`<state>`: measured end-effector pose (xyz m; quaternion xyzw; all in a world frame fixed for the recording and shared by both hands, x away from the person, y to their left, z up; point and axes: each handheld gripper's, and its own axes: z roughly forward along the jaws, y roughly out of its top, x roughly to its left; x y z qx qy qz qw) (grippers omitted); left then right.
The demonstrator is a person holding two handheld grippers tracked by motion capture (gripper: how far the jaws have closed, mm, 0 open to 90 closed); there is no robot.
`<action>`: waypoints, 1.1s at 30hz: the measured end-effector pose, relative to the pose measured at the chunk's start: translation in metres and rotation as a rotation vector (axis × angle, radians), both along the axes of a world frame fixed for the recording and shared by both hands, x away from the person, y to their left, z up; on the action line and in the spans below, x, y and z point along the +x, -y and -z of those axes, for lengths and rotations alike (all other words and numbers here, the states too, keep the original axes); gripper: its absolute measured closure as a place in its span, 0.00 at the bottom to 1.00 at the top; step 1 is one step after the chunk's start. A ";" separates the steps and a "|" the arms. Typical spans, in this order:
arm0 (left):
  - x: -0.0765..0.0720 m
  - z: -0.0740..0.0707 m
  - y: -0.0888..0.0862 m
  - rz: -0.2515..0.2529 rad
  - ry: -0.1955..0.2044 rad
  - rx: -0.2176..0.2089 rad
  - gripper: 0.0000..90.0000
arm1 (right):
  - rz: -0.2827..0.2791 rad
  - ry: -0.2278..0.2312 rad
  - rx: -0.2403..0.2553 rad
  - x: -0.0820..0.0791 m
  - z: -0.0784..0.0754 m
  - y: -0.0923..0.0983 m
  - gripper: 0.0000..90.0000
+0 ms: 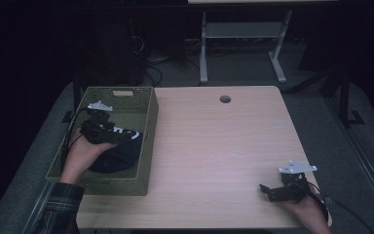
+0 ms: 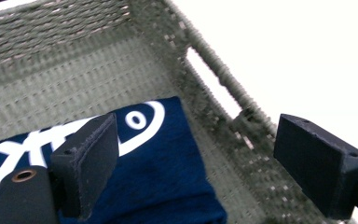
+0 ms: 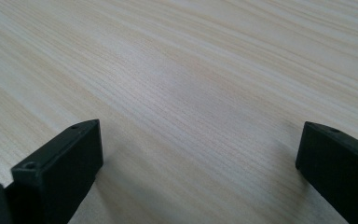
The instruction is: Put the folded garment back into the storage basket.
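Observation:
A folded dark blue cloth with white print lies inside the green woven basket at the table's left. My left gripper hovers just over the cloth, jaws wide apart with nothing between them. In the left gripper view the blue cloth lies below the jaws, next to the basket's wall with its handle slot. My right gripper rests low over the bare wooden table near the front right corner, open and empty. The right gripper view has the wood grain between its spread jaws.
A round cable hole sits near the table's far edge. Beyond the table stands a white metal desk frame on the grey floor, with dark cables at the back left. The basket overhangs the table's left edge.

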<state>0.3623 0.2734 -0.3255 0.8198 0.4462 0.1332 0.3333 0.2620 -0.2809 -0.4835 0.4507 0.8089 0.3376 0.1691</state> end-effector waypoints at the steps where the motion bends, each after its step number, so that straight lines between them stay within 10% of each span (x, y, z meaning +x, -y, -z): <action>1: 0.000 0.000 0.003 0.009 0.004 -0.004 0.15 | 0.000 0.000 0.000 0.000 0.000 0.000 0.00; 33: -0.026 0.020 0.123 0.206 0.058 -0.090 0.15 | -0.001 0.000 0.000 0.000 0.000 0.000 0.00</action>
